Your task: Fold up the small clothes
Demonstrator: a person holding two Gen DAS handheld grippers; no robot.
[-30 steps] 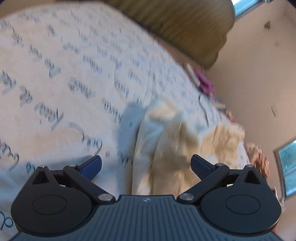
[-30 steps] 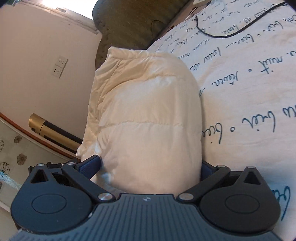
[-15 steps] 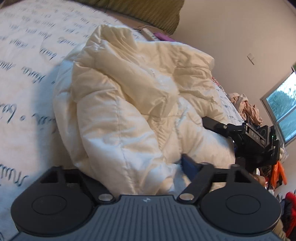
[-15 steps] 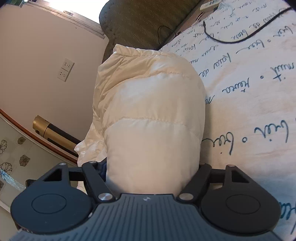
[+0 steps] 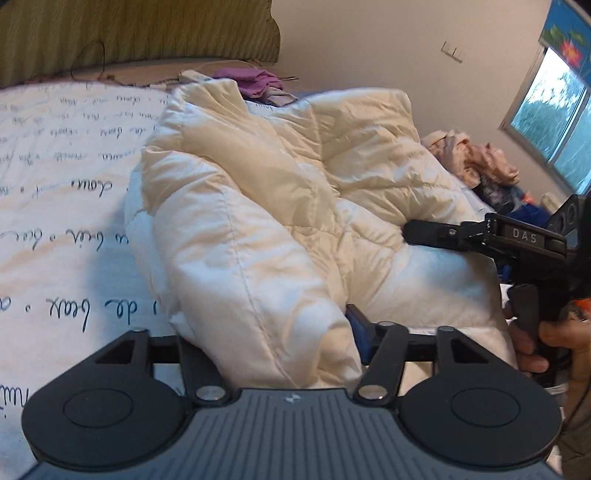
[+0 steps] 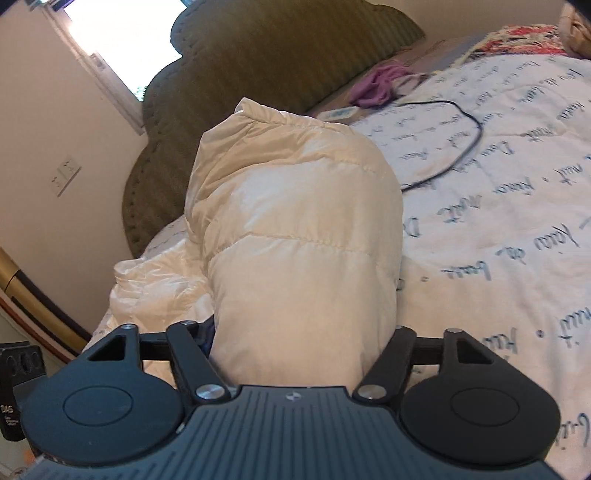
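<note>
While both grippers hold on, the cream puffer jacket [image 5: 280, 206] sits bunched up on the bed, rising in a padded heap above the bedspread [image 5: 55, 177]. Left gripper [image 5: 280, 339]: jaws clamped on a thick quilted fold, one blue pad just peeking out beside the fabric. Right gripper [image 6: 303, 347]: jaws closed in on another fat roll of the same jacket, which fills the whole gap between them. From the left wrist view you can see the right gripper [image 5: 491, 236] biting into the jacket's far side, with the person's hand [image 5: 546, 343] wrapped round its handle.

Now the surface: that bedspread is white, covered in rows of dark blue handwritten script, and a black cable [image 6: 450, 147] loops across it beyond the jacket. A white remote-like item [image 6: 338, 113] lies near the head of the bed, with a purple garment [image 6: 376, 86] just beside it. Behind stands an olive-green ribbed headboard [image 6: 258, 62] with a scalloped edge.

Round the room: pale beige walls, a wall socket [image 6: 65, 176], a bright window [image 6: 118, 33] up by the headboard, and a second window [image 5: 550, 118] on the other side. A pile of pinkish clothes [image 5: 472, 155] sits at the bed's far edge beyond the jacket.
</note>
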